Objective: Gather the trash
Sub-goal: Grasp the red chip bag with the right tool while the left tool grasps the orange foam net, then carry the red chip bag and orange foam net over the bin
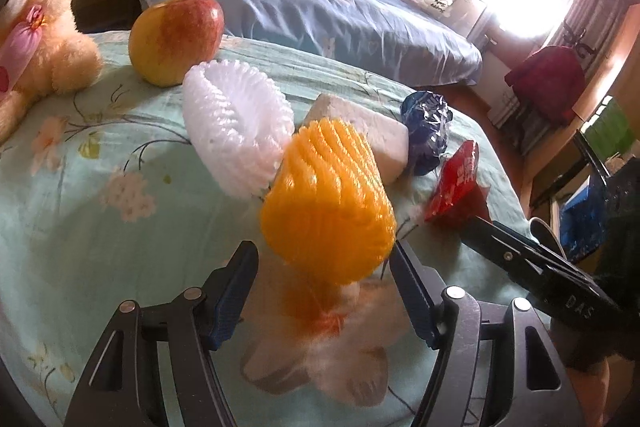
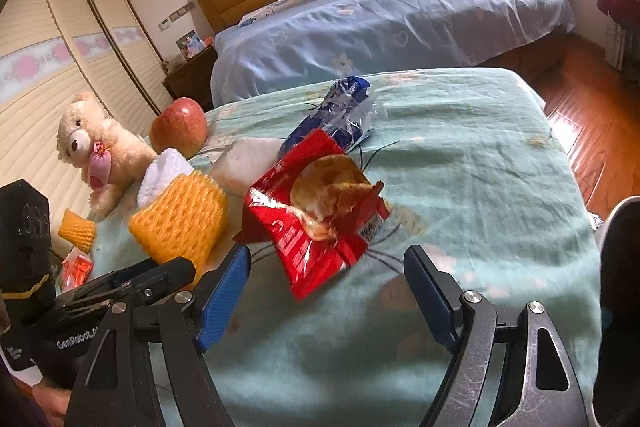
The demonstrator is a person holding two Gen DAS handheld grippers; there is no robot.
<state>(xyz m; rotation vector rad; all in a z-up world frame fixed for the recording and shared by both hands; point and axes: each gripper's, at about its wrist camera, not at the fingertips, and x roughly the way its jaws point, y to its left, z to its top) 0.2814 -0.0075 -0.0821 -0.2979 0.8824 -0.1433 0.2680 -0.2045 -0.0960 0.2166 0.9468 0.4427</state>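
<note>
Trash lies on a teal floral sheet [image 1: 100, 227]. An orange foam net [image 1: 328, 203] stands just ahead of my left gripper [image 1: 324, 251], which is open, the net's lower end between the fingertips and untouched. Behind it lie a white foam net [image 1: 232, 131], a white foam block [image 1: 372, 135] and a blue wrapper [image 1: 428, 131]. My right gripper [image 2: 326, 251] is open over the near corner of a red snack wrapper [image 2: 312, 239]. A brownish crust-like patch [image 2: 332, 195] shows on the wrapper. The red wrapper [image 1: 456, 183] also shows in the left wrist view.
A red-yellow apple [image 1: 176, 39] and a cream plush bear [image 2: 100, 151] sit at the back left. A small orange net piece [image 2: 78, 225] and an orange-red wrapper [image 2: 76, 267] lie near the left edge. A blue bed [image 2: 380, 27] stands beyond, with wooden floor [image 2: 580, 131] to the right.
</note>
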